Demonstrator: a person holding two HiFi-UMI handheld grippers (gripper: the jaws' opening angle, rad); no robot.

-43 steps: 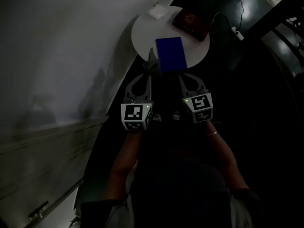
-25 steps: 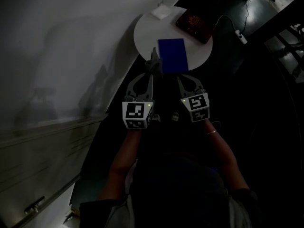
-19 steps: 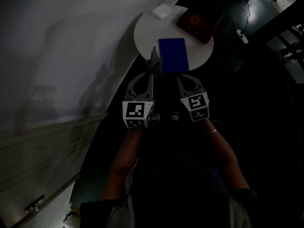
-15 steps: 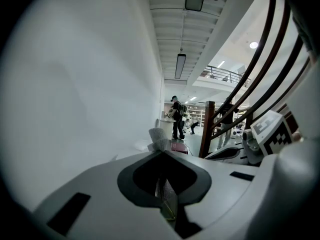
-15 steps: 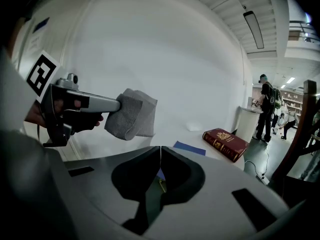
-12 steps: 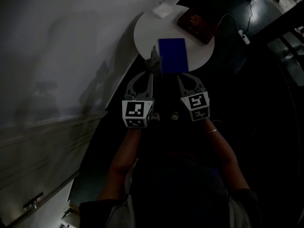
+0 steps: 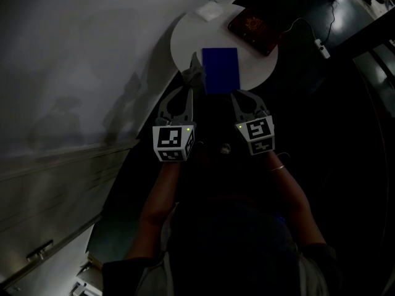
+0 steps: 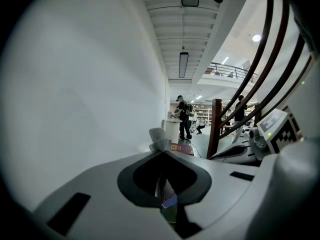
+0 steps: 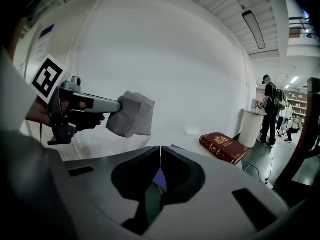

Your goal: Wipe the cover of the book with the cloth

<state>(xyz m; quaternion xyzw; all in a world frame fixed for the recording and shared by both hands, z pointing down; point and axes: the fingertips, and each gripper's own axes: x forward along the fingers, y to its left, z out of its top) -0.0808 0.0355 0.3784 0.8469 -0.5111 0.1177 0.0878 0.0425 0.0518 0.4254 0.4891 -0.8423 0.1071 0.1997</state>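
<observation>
A blue book lies flat on the near half of a round white table. My left gripper is shut on a grey cloth, which hangs over the table's near-left edge just left of the blue book. The right gripper view shows that cloth bunched at the left gripper's tips, above the table. My right gripper sits just short of the table's near edge, below the book's right corner. Its jaws are shut with nothing in them. The left gripper view shows the cloth sticking up past the jaws.
A dark red book lies at the table's far right, and a small white folded item at its far edge. A white wall runs along the left. A cable and power strip lie on the dark floor to the right. People stand far off.
Both grippers have crept a little forward toward the table. The cloth stays in the left gripper, now slightly further up beside the blue book.
</observation>
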